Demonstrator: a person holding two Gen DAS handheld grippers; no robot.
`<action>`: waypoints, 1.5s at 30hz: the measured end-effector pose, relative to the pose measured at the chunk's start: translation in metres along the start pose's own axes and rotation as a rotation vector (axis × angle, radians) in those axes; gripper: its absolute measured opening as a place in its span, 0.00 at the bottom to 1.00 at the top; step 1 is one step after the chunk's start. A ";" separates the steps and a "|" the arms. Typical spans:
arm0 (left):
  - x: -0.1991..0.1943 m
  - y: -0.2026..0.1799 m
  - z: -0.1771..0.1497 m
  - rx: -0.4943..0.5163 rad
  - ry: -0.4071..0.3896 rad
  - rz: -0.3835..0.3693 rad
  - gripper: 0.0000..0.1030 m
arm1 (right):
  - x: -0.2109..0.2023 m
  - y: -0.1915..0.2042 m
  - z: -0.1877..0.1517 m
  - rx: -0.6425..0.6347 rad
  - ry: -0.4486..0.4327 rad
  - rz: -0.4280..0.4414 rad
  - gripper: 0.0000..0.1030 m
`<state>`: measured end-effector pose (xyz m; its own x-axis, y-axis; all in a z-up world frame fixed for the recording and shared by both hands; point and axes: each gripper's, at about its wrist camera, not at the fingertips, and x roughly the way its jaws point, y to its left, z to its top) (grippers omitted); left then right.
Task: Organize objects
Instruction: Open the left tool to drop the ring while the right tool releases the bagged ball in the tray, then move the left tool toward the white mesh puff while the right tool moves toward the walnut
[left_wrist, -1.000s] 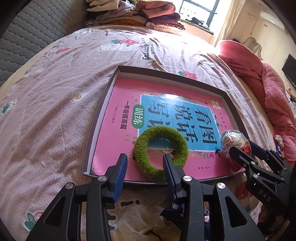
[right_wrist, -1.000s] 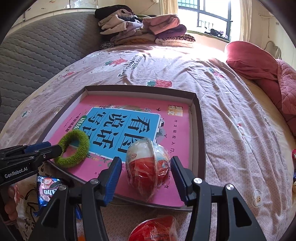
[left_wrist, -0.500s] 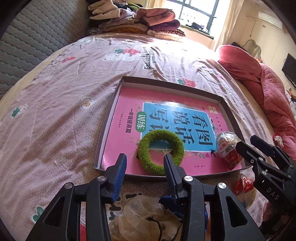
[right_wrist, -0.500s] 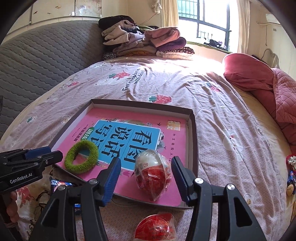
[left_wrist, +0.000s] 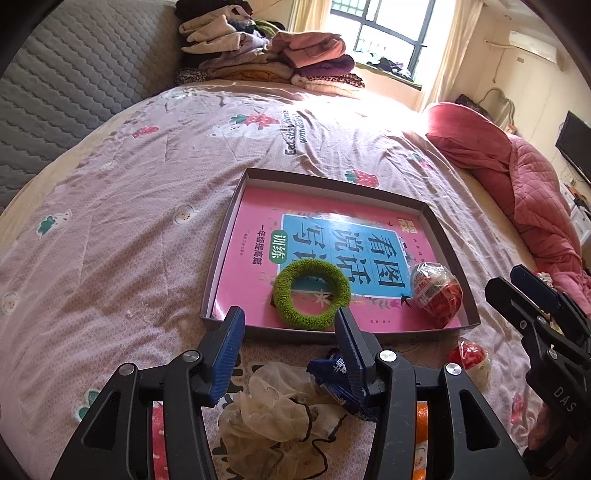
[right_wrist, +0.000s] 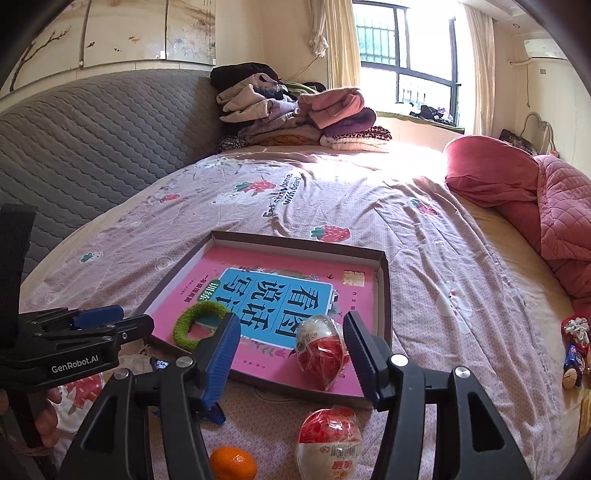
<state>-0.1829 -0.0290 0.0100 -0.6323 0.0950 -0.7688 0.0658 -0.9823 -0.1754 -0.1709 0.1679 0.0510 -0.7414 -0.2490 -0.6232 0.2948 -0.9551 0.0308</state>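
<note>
A shallow brown tray (left_wrist: 448, 242) (right_wrist: 384, 291) lies on the bed with a pink book flat inside it. On the book rest a green fuzzy ring (left_wrist: 312, 293) (right_wrist: 195, 325) and a red-and-white wrapped egg (left_wrist: 437, 295) (right_wrist: 321, 350). My left gripper (left_wrist: 290, 321) (right_wrist: 110, 321) hovers above the tray's near edge, jaws opening, nothing between the pads. My right gripper (right_wrist: 291, 321) (left_wrist: 532, 295) hangs above and short of the egg, jaws also opening, holding nothing.
On the bedsheet in front of the tray lie a second wrapped egg (right_wrist: 330, 439) (left_wrist: 469, 356), an orange (right_wrist: 232, 461), a blue snack packet (left_wrist: 340, 376) and a crumpled mesh bag (left_wrist: 273, 417). Folded clothes (right_wrist: 295, 110) are stacked at the headboard; a red quilt (right_wrist: 554, 206) lies right.
Both grippers have lifted and drawn back from the tray, jaws a little wider. The green ring and the wrapped egg stay lying on the book.
</note>
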 end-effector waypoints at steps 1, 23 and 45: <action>-0.002 0.001 -0.001 0.001 -0.002 0.000 0.51 | -0.004 0.002 -0.001 -0.001 -0.007 0.004 0.56; -0.045 0.025 -0.051 0.027 -0.027 0.000 0.51 | -0.078 0.027 -0.036 0.015 -0.097 0.039 0.57; -0.057 0.033 -0.081 0.054 -0.003 0.008 0.51 | -0.094 0.073 -0.088 -0.051 -0.023 0.079 0.57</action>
<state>-0.0820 -0.0539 -0.0024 -0.6341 0.0865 -0.7684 0.0291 -0.9904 -0.1355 -0.0264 0.1358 0.0427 -0.7279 -0.3277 -0.6023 0.3828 -0.9230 0.0395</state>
